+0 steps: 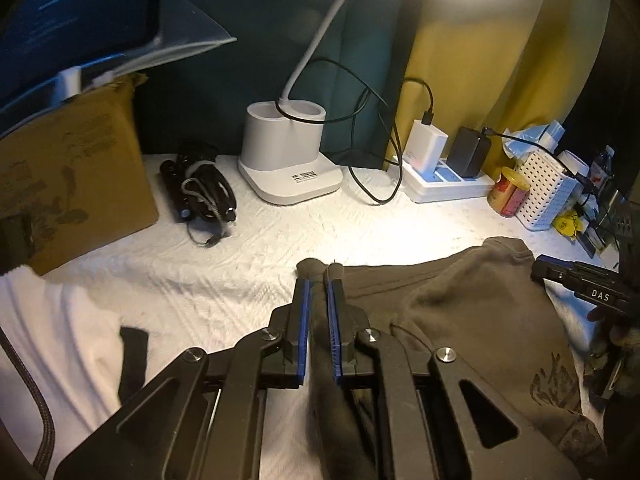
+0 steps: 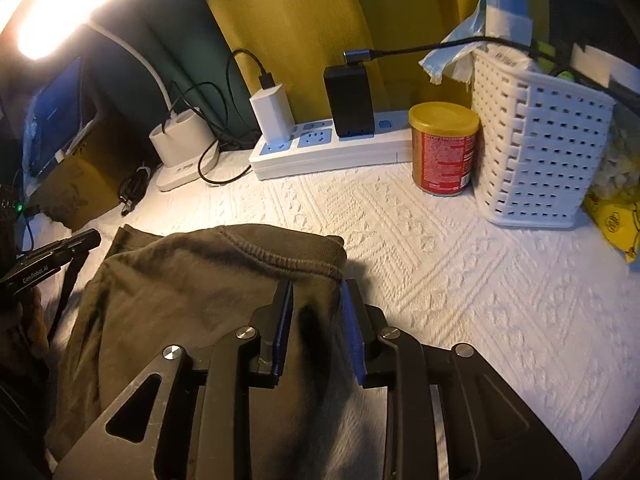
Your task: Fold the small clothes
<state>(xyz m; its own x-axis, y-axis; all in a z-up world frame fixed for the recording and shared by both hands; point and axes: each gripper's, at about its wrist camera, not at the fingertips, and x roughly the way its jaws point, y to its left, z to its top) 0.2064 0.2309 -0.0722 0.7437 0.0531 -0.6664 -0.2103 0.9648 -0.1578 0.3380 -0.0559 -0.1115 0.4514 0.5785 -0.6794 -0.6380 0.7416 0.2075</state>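
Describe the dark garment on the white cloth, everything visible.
The garment is dark olive-brown knit, soft and thick, with a stitched hem along its far edge and a faint dark print near one corner. It lies rumpled and partly folded on the white textured cover. The left gripper pinches one bunched corner; the right gripper straddles the hem.

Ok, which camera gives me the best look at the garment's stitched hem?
The right wrist view: the stitched hem of the dark garment runs clearly across, just beyond the right gripper. The left wrist view shows only bunched cloth pinched in the left gripper.
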